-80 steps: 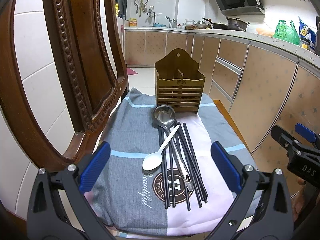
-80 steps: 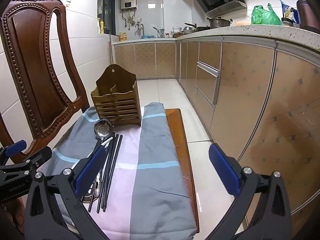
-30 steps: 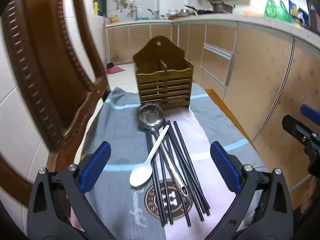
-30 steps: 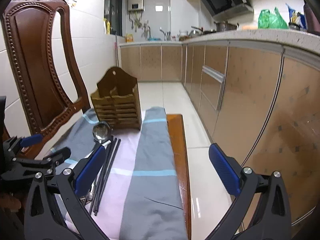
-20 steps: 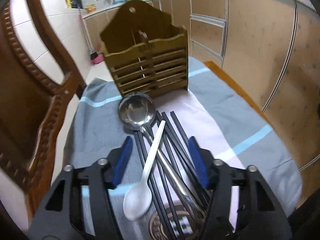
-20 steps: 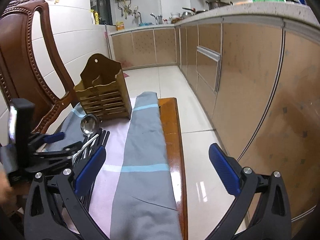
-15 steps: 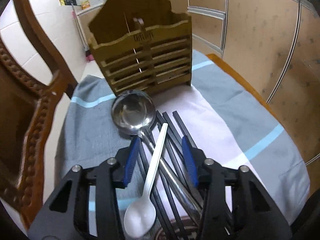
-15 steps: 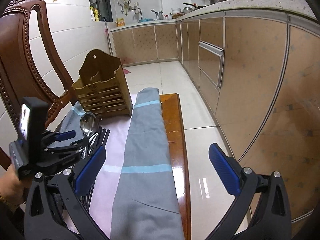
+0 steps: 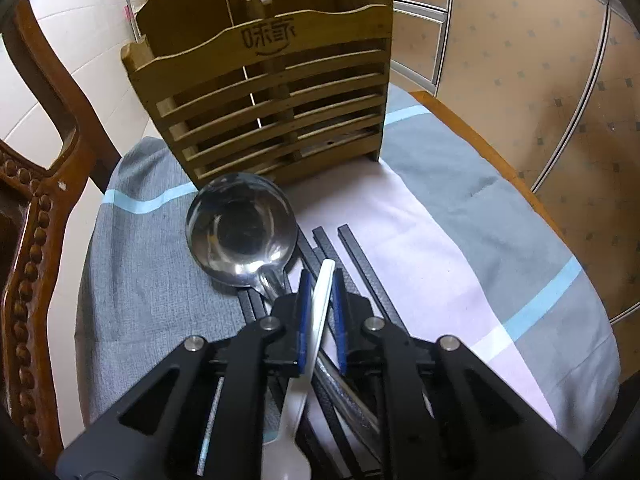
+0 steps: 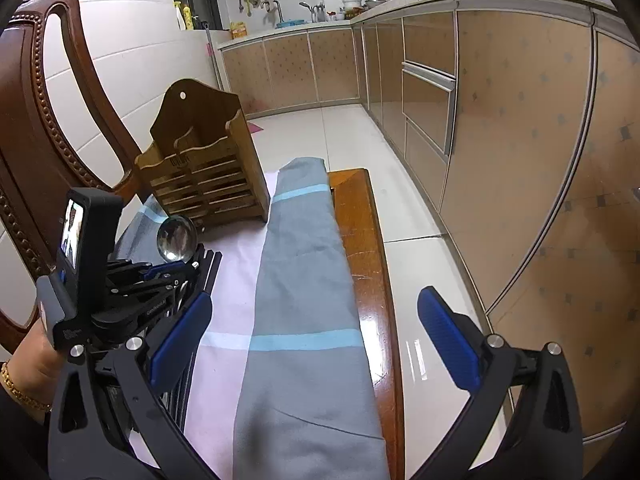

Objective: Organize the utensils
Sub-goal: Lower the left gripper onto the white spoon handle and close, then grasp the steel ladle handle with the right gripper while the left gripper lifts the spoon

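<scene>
Currently itemised, working outward from the wooden holder (image 9: 264, 92) as landmark.

White spoon (image 9: 320, 312): lies in front of the holder, slanting across the other utensils, handle tip toward the holder and bowl back under the tool. Smooth, slim, apparently plastic or ceramic; likely light and stiff, somewhat slippery. Best hold is mid-handle, where the left gripper (image 9: 320, 316) has it: the jaws have just been closing and the blue pads now pinch the handle from both sides.

Steel ladle (image 9: 242, 236): round polished bowl just in front of the holder's base, handle running back beneath the spoon. Probably the heaviest item; rigid, slick, best taken at the handle.

Black chopsticks (image 9: 360, 264): several square-section sticks, laid roughly parallel in front of the holder, under the ladle handle and spoon. Light, stiff, prone to roll or scatter if nudged.

Holder itself: upright, slatted bamboo-coloured wood, scalloped front rim, tall back panel with a hanging hole, centre divider making two compartments; both look empty.

Cloth (image 9: 452, 184): soft woven fabric, grey and pale panels with light blue stripes, beneath the holder.

Chair (image 9: 36, 216): carved dark wood with beaded trim, left of the holder.

Right gripper (image 10: 312, 340): well right of the holder, jaws spread wide, holding nothing.
</scene>
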The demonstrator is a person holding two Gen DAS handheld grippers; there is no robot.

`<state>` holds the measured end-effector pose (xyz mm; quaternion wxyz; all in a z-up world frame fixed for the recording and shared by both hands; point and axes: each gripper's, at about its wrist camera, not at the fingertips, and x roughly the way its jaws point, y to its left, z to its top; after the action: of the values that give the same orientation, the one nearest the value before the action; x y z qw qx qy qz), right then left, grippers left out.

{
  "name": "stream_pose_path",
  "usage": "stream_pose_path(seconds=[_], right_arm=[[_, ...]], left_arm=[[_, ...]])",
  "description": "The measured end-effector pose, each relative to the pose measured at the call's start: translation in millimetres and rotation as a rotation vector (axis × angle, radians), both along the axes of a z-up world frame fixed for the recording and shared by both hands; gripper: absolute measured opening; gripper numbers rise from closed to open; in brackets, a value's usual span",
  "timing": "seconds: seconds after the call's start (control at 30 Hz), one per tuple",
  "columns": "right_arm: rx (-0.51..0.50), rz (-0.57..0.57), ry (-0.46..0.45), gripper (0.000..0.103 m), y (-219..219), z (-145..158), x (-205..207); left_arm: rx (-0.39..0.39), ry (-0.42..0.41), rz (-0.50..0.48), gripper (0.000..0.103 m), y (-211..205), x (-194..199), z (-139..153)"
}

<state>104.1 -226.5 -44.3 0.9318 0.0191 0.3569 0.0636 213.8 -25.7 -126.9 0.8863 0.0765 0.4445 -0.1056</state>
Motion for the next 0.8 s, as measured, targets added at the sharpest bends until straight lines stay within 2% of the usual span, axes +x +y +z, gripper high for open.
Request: stream_pose_path(seconds=[0.2, 0.27, 0.4, 0.47, 0.6, 0.7, 0.8], right_arm=[[-0.002, -0.006, -0.002, 0.1, -1, 0, 0], [0.004, 0.0, -0.003, 0.1, 1, 0, 0], [0.02, 0.052, -0.015, 0.1, 11, 1, 2], [0.05, 0.125, -0.003, 0.1, 21, -2, 4], [0.057, 0.272, 0.018, 0.1, 47, -4, 16], [0.088, 0.342, 0.014, 0.1, 63, 0, 36], [0.089, 0.412, 0.084, 0.086, 85, -5, 76]], left_arm=[[-0.017, -0.027, 0.045, 0.008, 14, -2, 8], [-0.034, -0.054, 0.057, 0.008, 20, -9, 19], [-0.09, -0.155, 0.1, 0.008, 37, -36, 59], [-0.13, -0.21, 0.125, 0.008, 46, -55, 80], [-0.145, -0.299, 0.139, 0.008, 55, -80, 115], [-0.174, -0.335, 0.153, 0.008, 67, -86, 128], [-0.159, -0.346, 0.167, 0.008, 75, -85, 129]])
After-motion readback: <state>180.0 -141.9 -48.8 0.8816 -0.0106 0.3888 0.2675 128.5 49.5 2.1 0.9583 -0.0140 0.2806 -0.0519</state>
